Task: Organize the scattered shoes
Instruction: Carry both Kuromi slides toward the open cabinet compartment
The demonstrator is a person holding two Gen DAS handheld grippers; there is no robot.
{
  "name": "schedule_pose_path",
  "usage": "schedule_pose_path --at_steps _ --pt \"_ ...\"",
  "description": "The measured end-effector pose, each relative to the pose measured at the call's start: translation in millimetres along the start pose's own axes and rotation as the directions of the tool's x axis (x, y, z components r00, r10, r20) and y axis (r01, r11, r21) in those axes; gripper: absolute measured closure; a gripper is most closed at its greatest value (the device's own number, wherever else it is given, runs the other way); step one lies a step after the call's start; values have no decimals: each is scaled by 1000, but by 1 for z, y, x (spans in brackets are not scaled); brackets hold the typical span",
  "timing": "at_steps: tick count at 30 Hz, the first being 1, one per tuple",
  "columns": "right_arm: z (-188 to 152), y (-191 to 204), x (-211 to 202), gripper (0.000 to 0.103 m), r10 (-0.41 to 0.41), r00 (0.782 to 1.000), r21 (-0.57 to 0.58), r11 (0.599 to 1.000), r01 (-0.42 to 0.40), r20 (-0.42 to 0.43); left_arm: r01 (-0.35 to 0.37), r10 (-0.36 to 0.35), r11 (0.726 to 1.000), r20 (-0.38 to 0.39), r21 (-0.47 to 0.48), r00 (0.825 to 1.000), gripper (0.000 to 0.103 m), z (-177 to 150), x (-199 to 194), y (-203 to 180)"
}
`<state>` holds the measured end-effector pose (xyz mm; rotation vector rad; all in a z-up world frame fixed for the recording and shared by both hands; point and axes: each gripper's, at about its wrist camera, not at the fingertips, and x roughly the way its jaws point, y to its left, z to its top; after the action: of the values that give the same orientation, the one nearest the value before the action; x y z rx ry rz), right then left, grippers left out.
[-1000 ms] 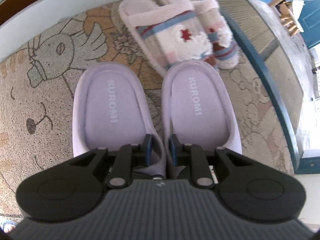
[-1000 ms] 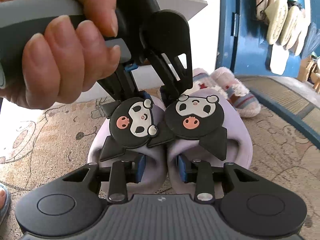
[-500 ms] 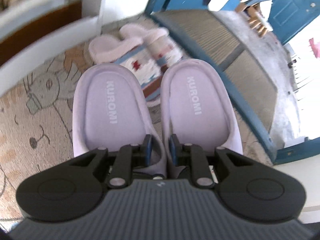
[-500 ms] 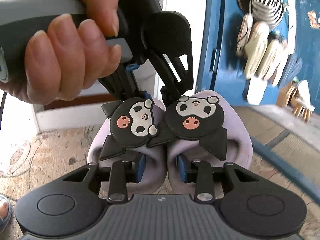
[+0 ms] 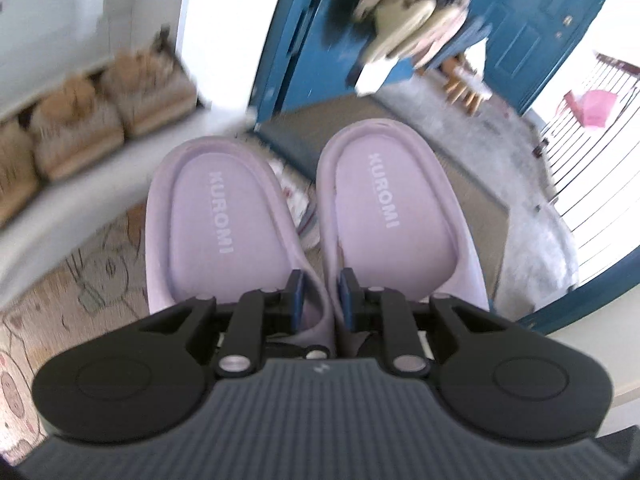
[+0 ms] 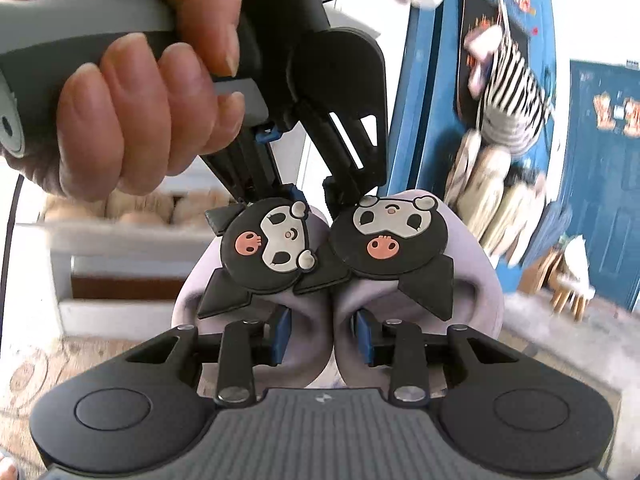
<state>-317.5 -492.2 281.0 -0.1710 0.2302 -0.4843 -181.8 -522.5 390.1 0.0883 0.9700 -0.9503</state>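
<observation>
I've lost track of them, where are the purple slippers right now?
The purple slippers hang side by side in mid-air, pinched between the left claw and the right claw, beside the white shelf.

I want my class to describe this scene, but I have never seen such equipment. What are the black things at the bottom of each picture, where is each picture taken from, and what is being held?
No robot is here: a person holds a hand-held two-finger gripper in each hand, and each gripper carries a wide-angle camera looking along its fingers.

One picture is from the left gripper. It pinches together the inner walls of two lilac Kuromi slippers, seen from the heel side.

The other is from the right gripper, pinching the same pair at the toe straps, under the black cartoon faces. Beyond them you see the person's left hand holding the other gripper.

Below lies a patterned doormat; a white shelf holds fuzzy brown slippers.
</observation>
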Motion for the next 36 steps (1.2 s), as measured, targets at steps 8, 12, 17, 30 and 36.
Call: schedule_pose_path --at_steps 8,12,17,30,36 --pt "70 -4 -20 66 -37 990 -85 995 49 138 51 -55 998 128 35 990 85 35 -78 -17" --pt "101 -5 -36 66 -47 980 -106 992 68 195 62 -72 997 187 54 980 85 42 -116 -27" --pt "139 -8 -55 66 -43 966 -132 988 79 256 71 -85 995 252 65 964 85 51 -162 -38" --pt "250 2 -75 67 164 922 -260 963 -72 350 2 10 1000 426 -28 905 85 79 -278 -19" --pt "282 27 -68 67 293 890 -302 934 -190 348 -51 109 989 462 -136 880 84 87 -313 19"
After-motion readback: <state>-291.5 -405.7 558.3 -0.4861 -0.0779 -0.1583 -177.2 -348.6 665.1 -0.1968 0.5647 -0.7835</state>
